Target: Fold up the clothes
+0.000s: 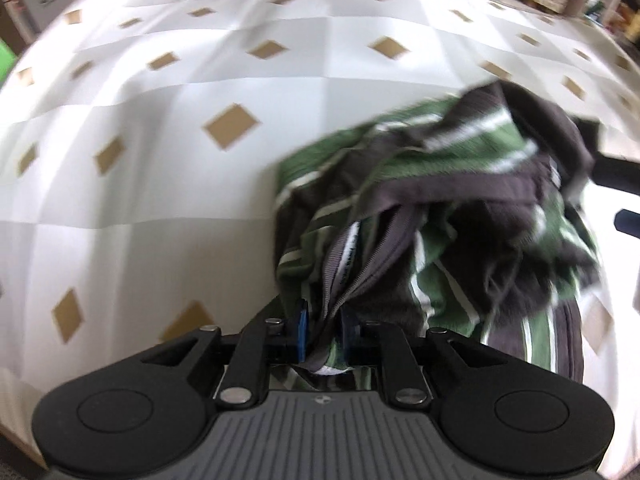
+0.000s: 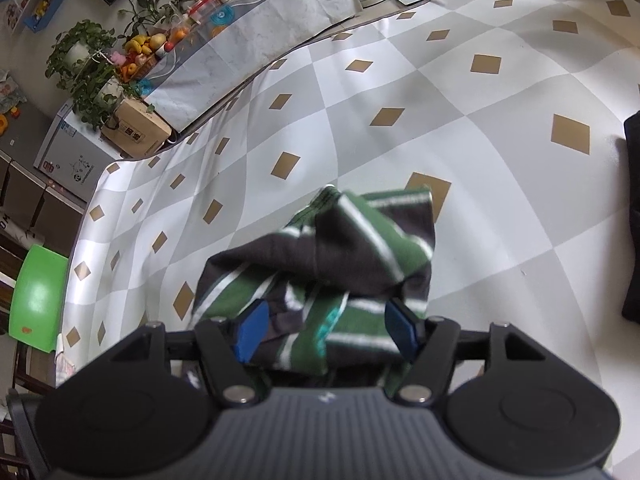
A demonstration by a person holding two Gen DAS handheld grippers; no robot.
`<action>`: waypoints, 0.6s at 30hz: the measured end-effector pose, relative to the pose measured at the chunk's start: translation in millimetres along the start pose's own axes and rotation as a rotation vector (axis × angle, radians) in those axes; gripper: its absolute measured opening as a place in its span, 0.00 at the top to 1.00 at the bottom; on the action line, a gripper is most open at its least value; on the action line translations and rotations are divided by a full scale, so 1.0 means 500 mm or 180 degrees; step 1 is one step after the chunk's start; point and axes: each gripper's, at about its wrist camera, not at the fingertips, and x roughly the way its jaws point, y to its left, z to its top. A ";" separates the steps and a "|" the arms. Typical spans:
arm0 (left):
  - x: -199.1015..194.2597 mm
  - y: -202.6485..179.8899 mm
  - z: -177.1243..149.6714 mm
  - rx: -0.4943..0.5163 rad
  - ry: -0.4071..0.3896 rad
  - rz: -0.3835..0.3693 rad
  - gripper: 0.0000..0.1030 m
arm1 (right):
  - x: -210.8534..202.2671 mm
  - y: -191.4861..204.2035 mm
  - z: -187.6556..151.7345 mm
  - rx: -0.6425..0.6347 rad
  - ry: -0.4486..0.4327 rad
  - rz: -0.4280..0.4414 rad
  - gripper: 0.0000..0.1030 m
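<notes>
The striped garment point(image 1: 440, 216) lies crumpled on the counter point(image 1: 160, 184), near its front edge. The left gripper point(image 1: 323, 330) has its jaws clenched on a gathered fold, probably to lift and spread it. The right gripper point(image 2: 326, 330) straddles the bundle, jaws released. Bare counter lies beyond the garment for spreading

Green/dk-grey striped garment point(image 1: 460, 200) w/ white lines; white-grey checked cloth point(image 1: 160, 184), tan diamonds.

Motion blur smears the striped garment point(image 1: 460, 208) beyond the left tool point(image 1: 324, 334).
</notes>
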 end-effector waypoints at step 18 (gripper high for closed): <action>0.006 0.082 -0.001 -0.0353 0.0108 -0.0141 0.59 | 0.061 0.078 -0.014 -0.0496 -0.0042 -0.0303 0.34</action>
